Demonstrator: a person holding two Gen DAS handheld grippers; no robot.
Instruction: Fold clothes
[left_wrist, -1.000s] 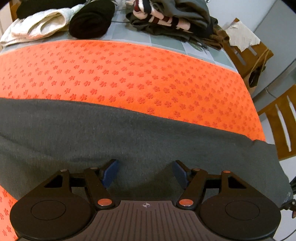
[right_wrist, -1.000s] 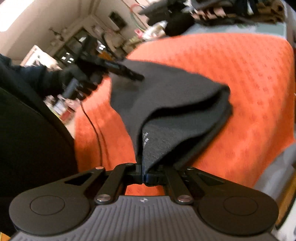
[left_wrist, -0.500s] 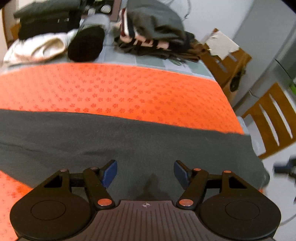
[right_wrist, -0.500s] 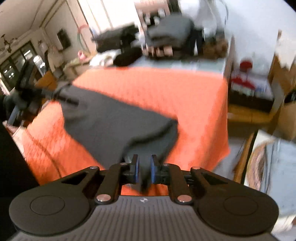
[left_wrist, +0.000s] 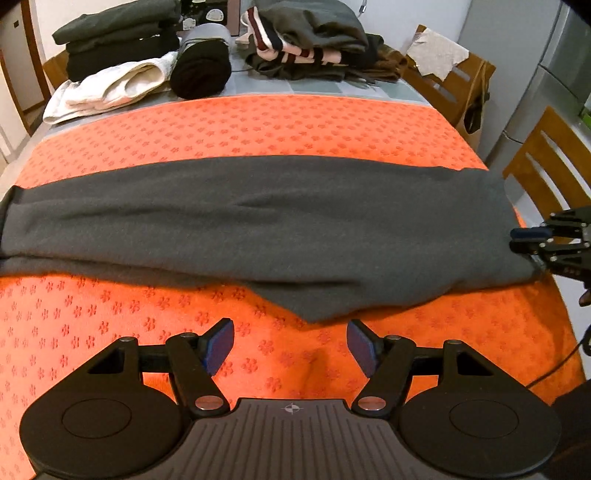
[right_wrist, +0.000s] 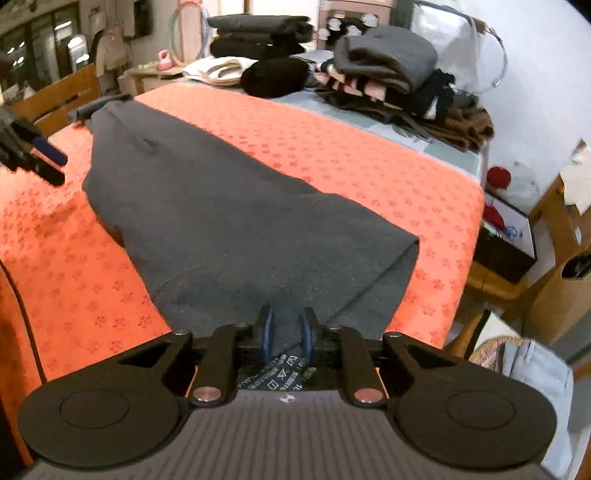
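Note:
A long dark grey garment (left_wrist: 277, 221) lies folded lengthwise across the orange flower-patterned mat (left_wrist: 258, 125). My left gripper (left_wrist: 291, 343) hovers over bare mat just in front of the garment's near edge. Its jaws are closing a little but stand wide, with nothing between them. In the right wrist view the garment (right_wrist: 221, 221) runs away from my right gripper (right_wrist: 287, 332). Its jaws are opening, and the cloth's end with its care label lies loosely between the blue pads. The right gripper (left_wrist: 532, 240) shows at the garment's right end, the left gripper (right_wrist: 40, 158) at far left.
At the table's back stand a stack of folded dark clothes (left_wrist: 118, 40), a white garment (left_wrist: 110, 86), a black roll (left_wrist: 201, 72) and an unfolded heap (left_wrist: 310, 40). Wooden chairs (left_wrist: 546, 155) stand by the right edge.
My left gripper drew back off the garment to the near mat. My right gripper swung round and lowered the lifted cloth end onto the mat, and its jaws parted.

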